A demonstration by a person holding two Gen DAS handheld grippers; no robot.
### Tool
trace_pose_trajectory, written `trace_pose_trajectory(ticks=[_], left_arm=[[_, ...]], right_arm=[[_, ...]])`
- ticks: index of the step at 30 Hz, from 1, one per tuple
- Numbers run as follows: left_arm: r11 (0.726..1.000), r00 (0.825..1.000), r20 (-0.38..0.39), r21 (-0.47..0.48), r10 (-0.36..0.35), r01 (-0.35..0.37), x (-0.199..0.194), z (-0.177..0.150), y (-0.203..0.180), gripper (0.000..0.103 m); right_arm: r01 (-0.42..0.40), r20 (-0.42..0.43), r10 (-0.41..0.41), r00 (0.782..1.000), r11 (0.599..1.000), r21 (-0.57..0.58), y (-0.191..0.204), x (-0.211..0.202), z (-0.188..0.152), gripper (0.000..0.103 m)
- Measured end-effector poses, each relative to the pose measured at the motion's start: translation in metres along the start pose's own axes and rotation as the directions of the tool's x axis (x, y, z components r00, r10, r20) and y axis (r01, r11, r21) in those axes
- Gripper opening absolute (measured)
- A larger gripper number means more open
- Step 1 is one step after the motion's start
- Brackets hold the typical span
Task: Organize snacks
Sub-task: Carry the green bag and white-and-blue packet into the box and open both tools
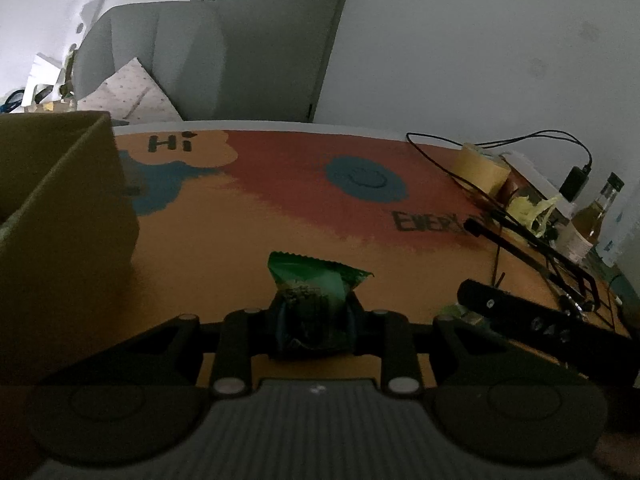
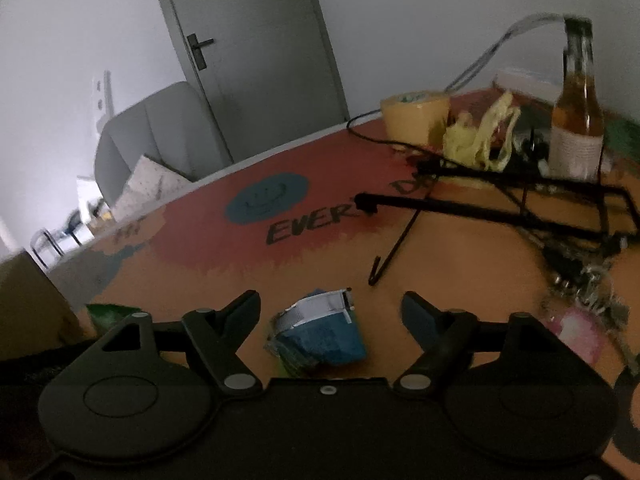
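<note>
My left gripper (image 1: 316, 320) is shut on a green snack packet (image 1: 316, 284), held just above the orange table mat (image 1: 240, 240). A brown cardboard box (image 1: 60, 220) stands close on its left. My right gripper (image 2: 332, 312) is open, its fingers on either side of a blue and silver snack packet (image 2: 320, 332) that lies on the mat (image 2: 280, 272). The right gripper also shows at the right of the left wrist view (image 1: 520, 312). A bit of the green packet (image 2: 106, 314) shows at the left of the right wrist view, beside the box (image 2: 28, 304).
At the table's right are a tape roll (image 1: 480, 168), a glass bottle with amber liquid (image 2: 576, 120), crumpled yellow plastic (image 2: 480, 136), a black wire stand (image 2: 520, 208), cables and a pink packet (image 2: 576, 332). A grey armchair (image 1: 160, 60) and a door (image 2: 248, 40) stand beyond the table.
</note>
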State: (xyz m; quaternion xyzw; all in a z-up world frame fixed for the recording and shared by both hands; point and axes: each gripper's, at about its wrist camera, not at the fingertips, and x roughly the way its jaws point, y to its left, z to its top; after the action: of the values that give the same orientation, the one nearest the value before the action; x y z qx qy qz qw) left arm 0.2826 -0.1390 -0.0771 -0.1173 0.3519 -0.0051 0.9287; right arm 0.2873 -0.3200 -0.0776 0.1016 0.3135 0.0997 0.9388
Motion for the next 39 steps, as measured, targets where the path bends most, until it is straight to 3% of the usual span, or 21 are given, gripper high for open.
trace_pose_trajectory(ticks=[1, 3, 14, 39], left_arm=[[1.0, 1.0, 0.0, 0.001, 0.001, -0.001, -0.001, 0.0, 0.0, 0.027], [1.0, 1.0, 0.001, 0.001, 0.003, -0.003, -0.004, -0.001, 0.001, 0.027], [1.0, 0.999, 0.044, 0.022, -0.005, 0.004, -0.039, -0.003, 0.0, 0.027], [0.998, 0.987, 0.151, 0.057, -0.049, 0.041, -0.131, -0.004, 0.014, 0.027]], right_arm=[[0.016, 0.003, -0.015, 1.0, 1.0, -0.027, 0.003, -0.001, -0.001, 0.042], [0.003, -0.004, -0.003, 1.0, 1.0, -0.021, 0.002, -0.004, -0.002, 0.032], [-0.038, 0.052, 0.036, 0.998, 0.999, 0.029, 0.003, -0.038, -0.012, 0.031], [-0.086, 0.167, 0.088, 0.982, 0.996, -0.019, 0.045, -0.113, -0.015, 0.031]])
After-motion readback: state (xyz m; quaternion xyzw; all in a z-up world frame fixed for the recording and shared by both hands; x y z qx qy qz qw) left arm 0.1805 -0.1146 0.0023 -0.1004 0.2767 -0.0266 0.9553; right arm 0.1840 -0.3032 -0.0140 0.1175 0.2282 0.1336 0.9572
